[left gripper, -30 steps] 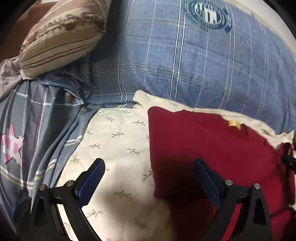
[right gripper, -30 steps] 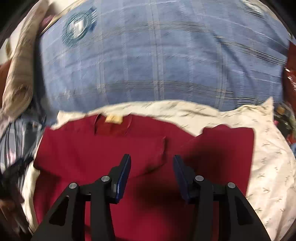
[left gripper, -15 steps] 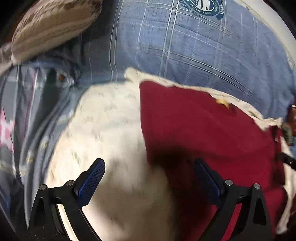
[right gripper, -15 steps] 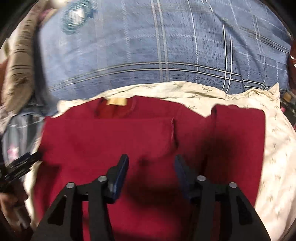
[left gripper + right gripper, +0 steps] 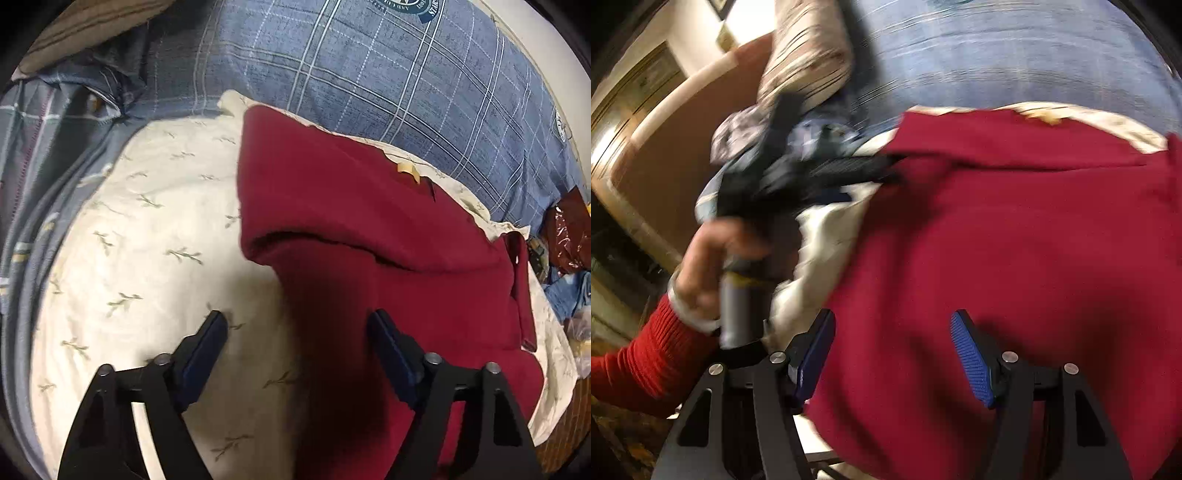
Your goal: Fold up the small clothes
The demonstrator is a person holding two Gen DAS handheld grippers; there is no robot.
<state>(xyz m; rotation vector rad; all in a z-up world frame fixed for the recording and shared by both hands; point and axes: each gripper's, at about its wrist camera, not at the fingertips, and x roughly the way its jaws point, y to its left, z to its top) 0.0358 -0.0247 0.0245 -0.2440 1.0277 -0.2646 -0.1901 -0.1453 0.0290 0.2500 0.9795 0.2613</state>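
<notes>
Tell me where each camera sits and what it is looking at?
Left wrist: on the left gripper, facing the dark red knit garment on the cream leaf-print cloth; only its open fingers show.
Right wrist: on the right gripper, facing the garment's left side; the person's left hand, red sleeve and blurred left gripper show.
Both see the garment, the cream cloth and the blue plaid bedcover.

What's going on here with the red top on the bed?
A person is folding a red top laid on a cream leaf-print cloth over a blue plaid bedspread. They hold tongs in each hand. The left tongs are open at the top's left edge, where a fold already lies across it. The right tongs are open too, low over the lower part of the top, gripping nothing. The right view is blurred.
</notes>
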